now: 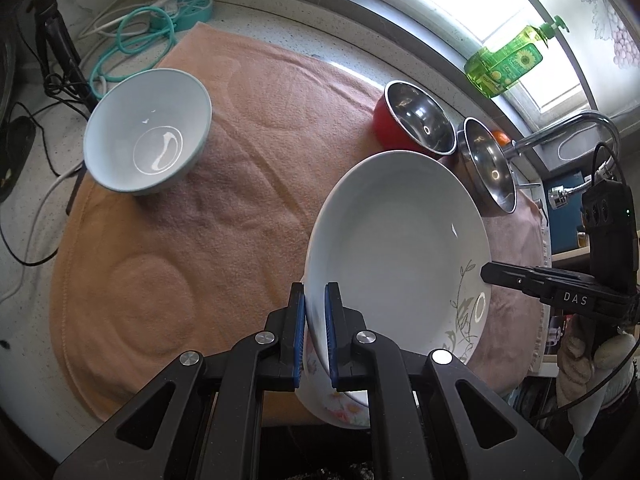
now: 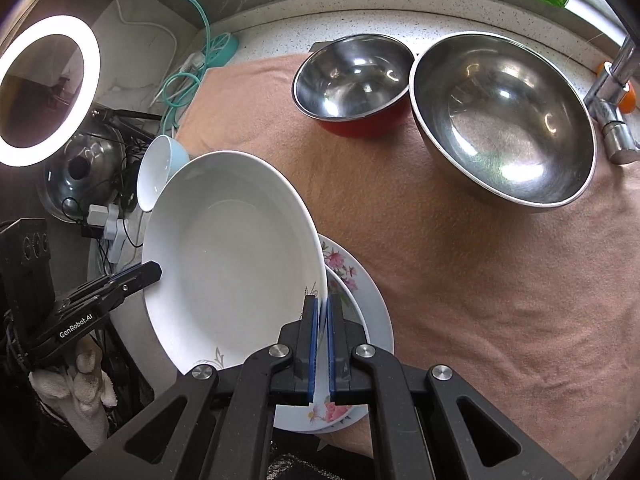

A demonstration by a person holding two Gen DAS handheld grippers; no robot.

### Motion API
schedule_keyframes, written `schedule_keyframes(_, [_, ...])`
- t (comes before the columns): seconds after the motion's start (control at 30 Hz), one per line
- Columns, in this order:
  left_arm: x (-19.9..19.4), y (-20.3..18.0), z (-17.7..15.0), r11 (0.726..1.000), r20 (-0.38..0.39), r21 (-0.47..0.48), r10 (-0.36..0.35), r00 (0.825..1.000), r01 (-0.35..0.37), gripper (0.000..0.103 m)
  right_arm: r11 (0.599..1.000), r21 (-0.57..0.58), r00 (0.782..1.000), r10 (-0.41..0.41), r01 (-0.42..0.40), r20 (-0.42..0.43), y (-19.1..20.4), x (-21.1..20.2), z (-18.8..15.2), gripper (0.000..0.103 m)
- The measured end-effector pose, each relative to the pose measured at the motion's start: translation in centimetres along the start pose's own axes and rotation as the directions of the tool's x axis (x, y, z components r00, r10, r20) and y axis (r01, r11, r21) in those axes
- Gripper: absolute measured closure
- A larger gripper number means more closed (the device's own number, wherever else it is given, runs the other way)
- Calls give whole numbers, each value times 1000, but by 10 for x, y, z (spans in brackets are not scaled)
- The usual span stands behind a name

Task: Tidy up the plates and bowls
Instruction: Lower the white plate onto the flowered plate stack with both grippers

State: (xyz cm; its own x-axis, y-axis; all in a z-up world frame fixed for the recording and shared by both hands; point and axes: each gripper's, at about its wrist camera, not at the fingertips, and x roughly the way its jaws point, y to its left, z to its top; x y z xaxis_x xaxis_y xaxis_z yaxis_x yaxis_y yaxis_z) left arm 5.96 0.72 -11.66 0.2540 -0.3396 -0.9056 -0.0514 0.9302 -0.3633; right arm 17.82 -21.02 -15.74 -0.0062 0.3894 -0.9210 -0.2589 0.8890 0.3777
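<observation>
Bright window (image 1: 460,4) daylight, ring light (image 2: 48,92) glare, fisheye-warped edges

The left wrist camera sits just behind its black two-finger gripper (image 1: 315,328), close above the peach-coloured towel (image 1: 224,208) on the counter, facing the window wall with the pale blue ceramic bowl (image 1: 148,136) at upper left. The right wrist camera sits behind its own black gripper (image 2: 323,344), equally near, looking across the towel (image 2: 480,280) toward the large stainless steel bowl (image 2: 500,120). Both views share the white shallow plate (image 1: 400,248) (image 2: 232,256), seen from opposite edges, and each shows the other gripper beyond that plate.
</observation>
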Motion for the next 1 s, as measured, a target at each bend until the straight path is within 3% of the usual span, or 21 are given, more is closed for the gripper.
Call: schedule_keyframes(1.0, [24,-5,-30,1000,-79,-3,-14,997,14,95,997,73,999,20,-17,-43,-28,20,-40,99])
